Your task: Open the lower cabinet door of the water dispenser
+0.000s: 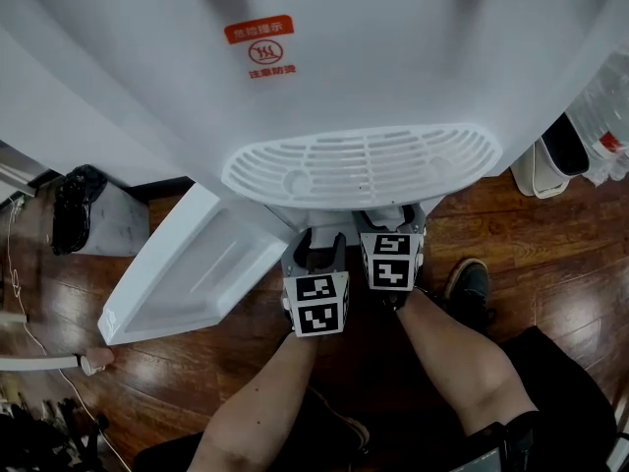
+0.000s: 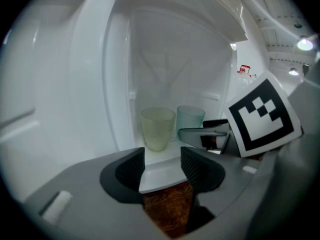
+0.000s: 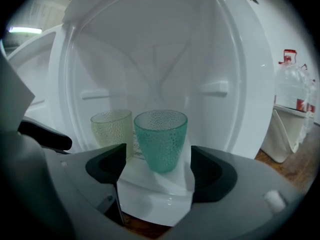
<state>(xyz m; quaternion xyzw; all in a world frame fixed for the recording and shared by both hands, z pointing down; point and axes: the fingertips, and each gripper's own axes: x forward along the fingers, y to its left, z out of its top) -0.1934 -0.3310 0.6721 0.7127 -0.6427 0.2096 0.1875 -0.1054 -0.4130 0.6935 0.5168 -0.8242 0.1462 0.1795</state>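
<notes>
The white water dispenser (image 1: 344, 67) stands over me, and its lower cabinet door (image 1: 197, 273) is swung wide to the left. Inside the cabinet stand a yellowish cup (image 2: 157, 129) (image 3: 111, 131) and a teal cup (image 2: 190, 120) (image 3: 161, 139) side by side, both upright. My left gripper (image 1: 319, 249) (image 2: 162, 164) points into the opening, open and empty, a little short of the yellowish cup. Right beside it, my right gripper (image 1: 388, 219) (image 3: 157, 171) is open too, with the teal cup just beyond its jaws, untouched.
The drip tray grille (image 1: 364, 165) juts out above both grippers. Water bottles (image 1: 609, 116) (image 3: 292, 84) and a white bin (image 1: 550, 160) stand at the right on the wooden floor. A black object (image 1: 74, 205) sits at the left. The person's shoe (image 1: 470, 283) is near the dispenser's base.
</notes>
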